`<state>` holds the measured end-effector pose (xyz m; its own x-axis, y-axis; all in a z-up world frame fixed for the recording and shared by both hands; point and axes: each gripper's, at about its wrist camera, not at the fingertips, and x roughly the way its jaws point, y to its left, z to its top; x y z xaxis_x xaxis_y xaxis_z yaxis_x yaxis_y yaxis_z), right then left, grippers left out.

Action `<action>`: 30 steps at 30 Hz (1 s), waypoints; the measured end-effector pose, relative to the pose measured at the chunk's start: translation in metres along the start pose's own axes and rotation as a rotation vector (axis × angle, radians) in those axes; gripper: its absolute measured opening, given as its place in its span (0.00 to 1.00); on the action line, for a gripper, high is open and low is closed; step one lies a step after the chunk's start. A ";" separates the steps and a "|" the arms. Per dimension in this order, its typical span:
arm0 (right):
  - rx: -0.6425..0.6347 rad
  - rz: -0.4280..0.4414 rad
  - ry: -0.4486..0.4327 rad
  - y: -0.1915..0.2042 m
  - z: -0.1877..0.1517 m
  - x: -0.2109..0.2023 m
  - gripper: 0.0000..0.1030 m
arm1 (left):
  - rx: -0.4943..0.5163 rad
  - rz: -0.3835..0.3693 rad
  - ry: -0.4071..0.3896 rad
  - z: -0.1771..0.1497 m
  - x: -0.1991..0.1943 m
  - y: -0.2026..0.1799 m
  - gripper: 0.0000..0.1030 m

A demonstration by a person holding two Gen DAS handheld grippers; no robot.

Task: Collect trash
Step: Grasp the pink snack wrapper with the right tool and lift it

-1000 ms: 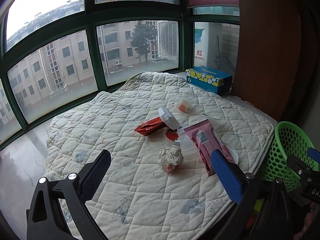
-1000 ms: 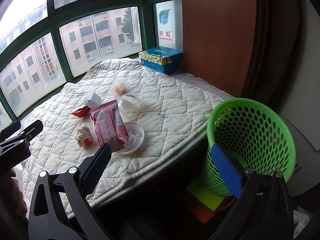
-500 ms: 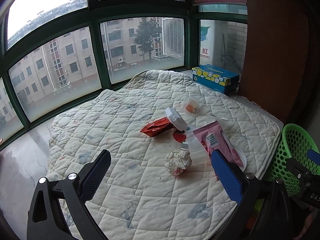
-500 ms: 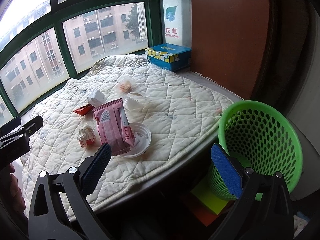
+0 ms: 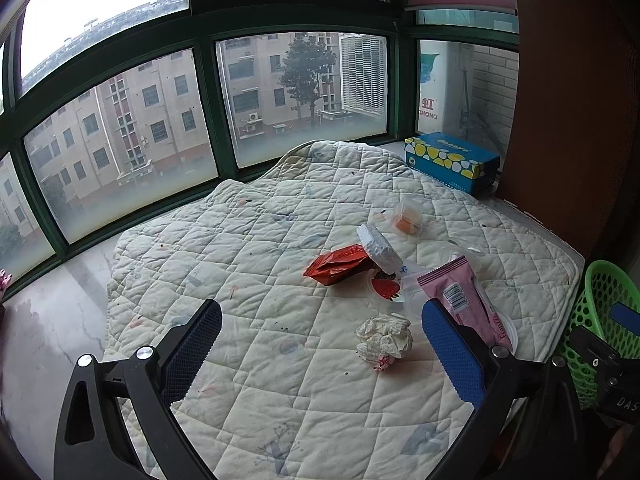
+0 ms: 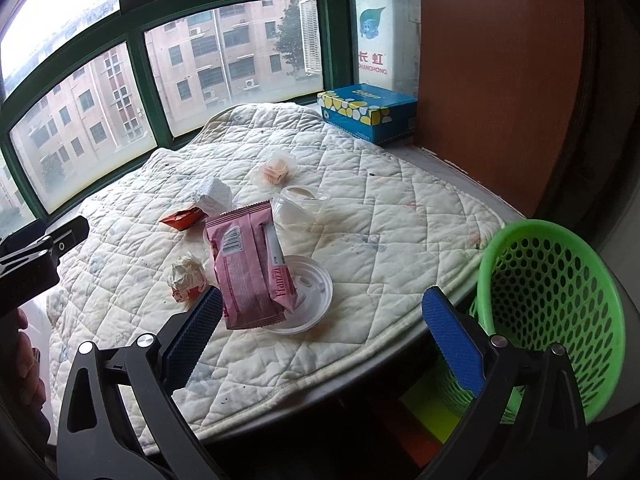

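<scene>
Nearing litter — left gripper [image 5: 322, 344] and right gripper [image 6: 322, 332] closer than before, jaws spread, empty; basket [image 6: 560, 240] unfilled.

Both views shifted: crumpled tissue [image 5: 385, 342] now lower right of centre, green basket [image 6: 552, 312] pushed further to the right edge, pink wrapper [image 6: 250, 268] now centred.

a window-side tabletop [image 6: 436, 156], covered by a stained white quilted pad [image 6: 380, 216]. on the pad, clustered: crumpled paper ball [image 5: 384, 338], pink snack wrapper [image 6: 248, 268] lying partly over a clear plastic lid [image 6: 316, 296], red wrapper [image 5: 340, 264], white foam block [image 5: 378, 246], clear cup [image 6: 296, 208], small clear box [image 5: 408, 220]. at the far corner, a blue tissue box [image 6: 368, 112].
</scene>
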<state>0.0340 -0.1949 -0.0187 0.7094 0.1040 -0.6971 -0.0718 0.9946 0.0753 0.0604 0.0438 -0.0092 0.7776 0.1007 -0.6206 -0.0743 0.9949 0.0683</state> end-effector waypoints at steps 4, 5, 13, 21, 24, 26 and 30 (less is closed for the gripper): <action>-0.031 0.043 0.023 0.010 0.002 0.015 0.95 | -0.007 0.023 0.006 0.002 0.008 0.012 0.94; -0.040 0.058 0.029 0.013 0.003 0.019 0.95 | -0.010 0.028 0.009 0.002 0.010 0.014 0.94; -0.117 0.143 0.085 0.035 0.009 0.060 0.93 | -0.036 0.037 0.049 -0.001 0.028 0.037 0.94; -0.185 0.181 0.149 0.050 0.013 0.103 0.91 | -0.017 0.007 0.090 -0.013 0.045 0.043 0.94; -0.210 0.175 0.163 0.055 0.012 0.114 0.87 | 0.011 -0.032 0.103 -0.017 0.049 0.039 0.94; -0.218 0.174 0.177 0.054 0.011 0.119 0.78 | 0.033 -0.056 0.109 -0.019 0.051 0.035 0.94; -0.211 0.183 0.191 0.050 0.009 0.122 0.64 | 0.066 -0.138 0.138 -0.024 0.058 0.023 0.94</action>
<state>0.1232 -0.1323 -0.0941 0.5287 0.2598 -0.8081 -0.3437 0.9360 0.0760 0.0888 0.0730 -0.0630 0.6847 -0.0319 -0.7281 0.0715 0.9972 0.0235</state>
